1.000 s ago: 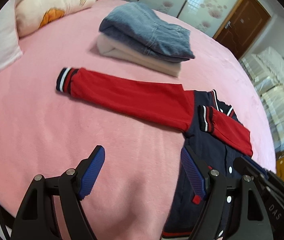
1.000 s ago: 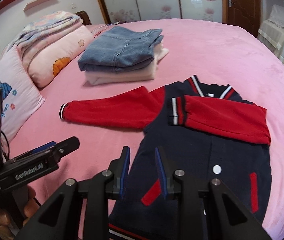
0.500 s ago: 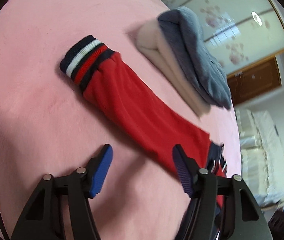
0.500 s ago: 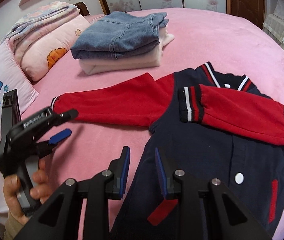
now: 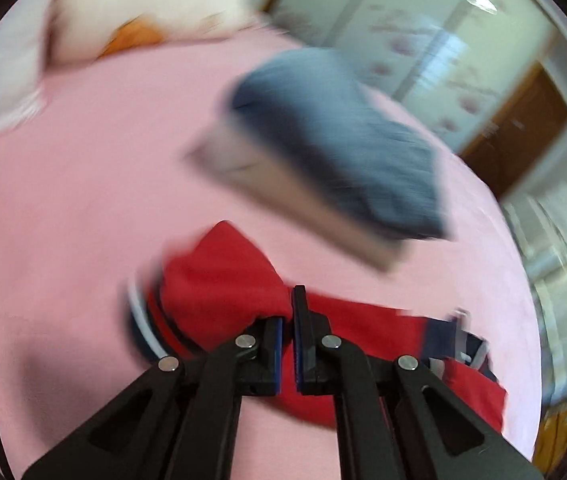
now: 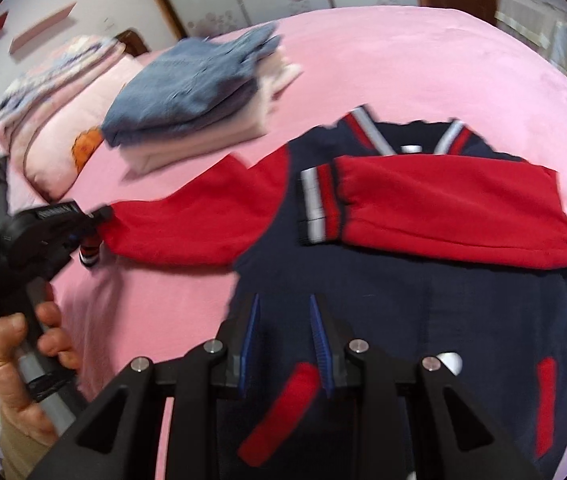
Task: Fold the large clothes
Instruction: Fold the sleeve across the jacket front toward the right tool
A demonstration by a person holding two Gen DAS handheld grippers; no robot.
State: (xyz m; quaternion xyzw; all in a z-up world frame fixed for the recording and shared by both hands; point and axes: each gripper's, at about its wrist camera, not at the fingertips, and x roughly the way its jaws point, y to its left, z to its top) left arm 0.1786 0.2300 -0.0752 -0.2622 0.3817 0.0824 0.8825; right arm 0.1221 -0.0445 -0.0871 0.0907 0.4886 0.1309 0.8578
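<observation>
Red sleeve (image 5: 223, 280) pinched by left tongs (image 5: 287, 320); only right view shows right tongs (image 6: 283, 340) spread above jacket (image 6: 423, 300).

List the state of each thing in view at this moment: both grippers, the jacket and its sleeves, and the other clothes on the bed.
left gripper: shut on the outstretched sleeve near its cuff
right gripper: open, empty, over the jacket body
jacket: flat on the bed, front up
outstretched sleeve: unfolded, end gripped
other sleeve: folded across the chest
jeans: folded, stacked on a folded cream garment

Left wrist close over sleeve (image 5: 223, 280); right wrist higher; both share bed (image 6: 403, 60).
</observation>
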